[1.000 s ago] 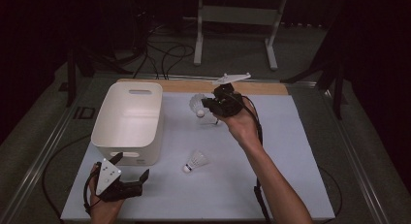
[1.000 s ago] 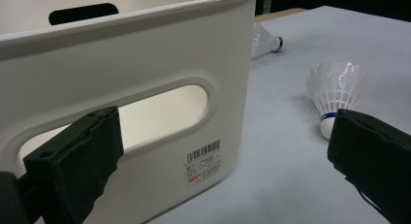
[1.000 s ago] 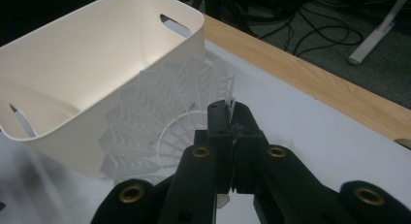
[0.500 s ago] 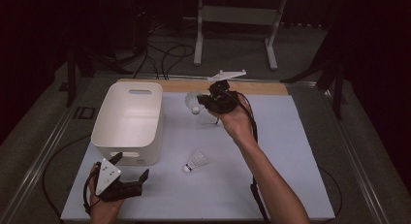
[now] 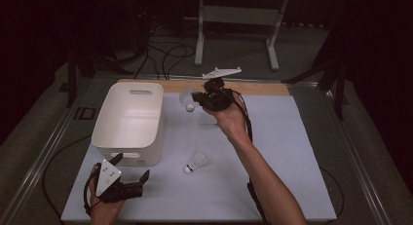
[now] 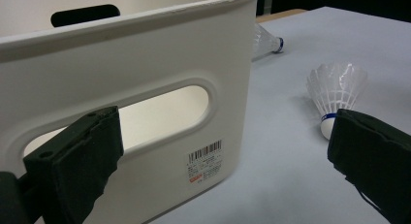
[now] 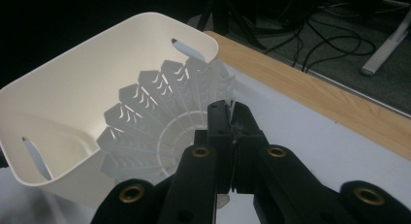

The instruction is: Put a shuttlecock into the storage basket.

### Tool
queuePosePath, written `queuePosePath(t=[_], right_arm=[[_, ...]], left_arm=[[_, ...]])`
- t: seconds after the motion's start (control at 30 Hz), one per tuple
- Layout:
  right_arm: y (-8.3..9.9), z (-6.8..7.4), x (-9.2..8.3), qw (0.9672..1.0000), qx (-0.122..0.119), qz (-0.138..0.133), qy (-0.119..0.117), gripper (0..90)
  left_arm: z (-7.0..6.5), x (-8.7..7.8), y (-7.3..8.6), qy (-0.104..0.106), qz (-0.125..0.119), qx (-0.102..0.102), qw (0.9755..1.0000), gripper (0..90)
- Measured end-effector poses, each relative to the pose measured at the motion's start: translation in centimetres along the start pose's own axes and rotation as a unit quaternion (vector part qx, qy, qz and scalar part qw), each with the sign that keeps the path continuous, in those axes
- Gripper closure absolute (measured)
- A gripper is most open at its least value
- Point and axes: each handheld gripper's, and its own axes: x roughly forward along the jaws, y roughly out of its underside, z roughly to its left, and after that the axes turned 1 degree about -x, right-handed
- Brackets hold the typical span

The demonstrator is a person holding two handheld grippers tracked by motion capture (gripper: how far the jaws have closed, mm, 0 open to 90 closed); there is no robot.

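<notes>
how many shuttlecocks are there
2: one shuttlecock pinched in the right tongs beside the white bin, one lying on the table near the bin's front corner. The bin's floor looks bare.

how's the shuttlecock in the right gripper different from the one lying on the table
The held shuttlecock is off the table, clamped by its skirt in the right gripper, near the white bin. The loose shuttlecock lies on its side on the table, touched by nothing. Both are white with a feathered skirt.
</notes>
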Motion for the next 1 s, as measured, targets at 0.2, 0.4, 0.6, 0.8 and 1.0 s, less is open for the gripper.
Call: queuePosePath(t=[0.2,0.4,0.6,0.8,1.0], right_arm=[[-0.5,0.1,0.2,1.0000,0.004,-0.005,-0.003,89.1],[-0.6,0.2,0.6,1.0000,0.003,-0.007,-0.004,89.1],[-0.8,0.6,1.0,1.0000,0.003,-0.005,-0.006,89.1],[-1.2,0.9,1.2,0.9999,0.001,-0.007,-0.008,89.1],[-1.6,1.4,1.6,0.9999,-0.004,-0.010,-0.011,89.1]], left_arm=[[0.0,0.0,0.0,0.001,-0.001,0.000,1.0000,0.2],[0.0,0.0,0.0,0.001,-0.001,0.000,1.0000,0.1],[0.0,0.0,0.0,0.001,-0.001,0.001,1.0000,0.1],[0.0,0.0,0.0,0.002,-0.001,0.001,1.0000,0.2],[0.0,0.0,0.0,0.002,-0.001,0.000,1.0000,0.2]])
